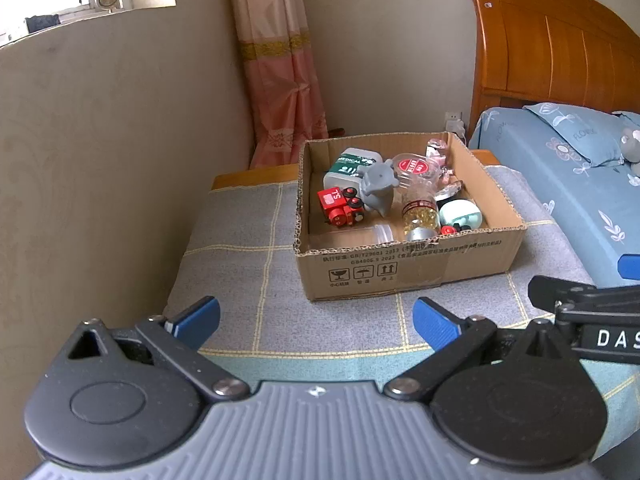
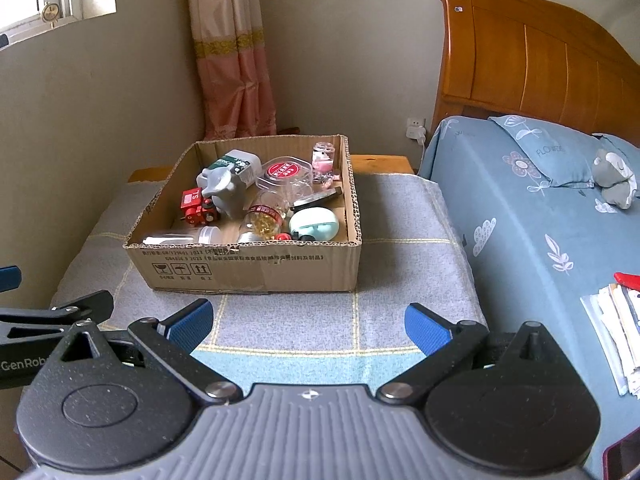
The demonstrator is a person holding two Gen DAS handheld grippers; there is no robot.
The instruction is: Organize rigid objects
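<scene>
A cardboard box (image 1: 400, 270) (image 2: 248, 268) stands on a grey checked cloth. It holds a red toy train (image 1: 340, 206) (image 2: 198, 206), a grey elephant figure (image 1: 378, 188) (image 2: 224, 190), a green-white medical bottle (image 1: 350, 166) (image 2: 238, 162), a red-lidded clear tub (image 1: 414, 168) (image 2: 284, 172), a jar of yellow capsules (image 1: 420, 216) (image 2: 262, 220), a mint case (image 1: 460, 214) (image 2: 314, 222) and a clear bottle (image 2: 184, 236). My left gripper (image 1: 316, 322) is open and empty, short of the box. My right gripper (image 2: 308, 320) is open and empty too.
The cloth-covered table (image 1: 240, 248) (image 2: 400, 264) sits in a wall corner beside a pink curtain (image 1: 280, 72). A bed with blue sheets (image 2: 520, 208) and wooden headboard (image 2: 520, 52) lies to the right. A stack of papers (image 2: 616, 332) lies on the bed.
</scene>
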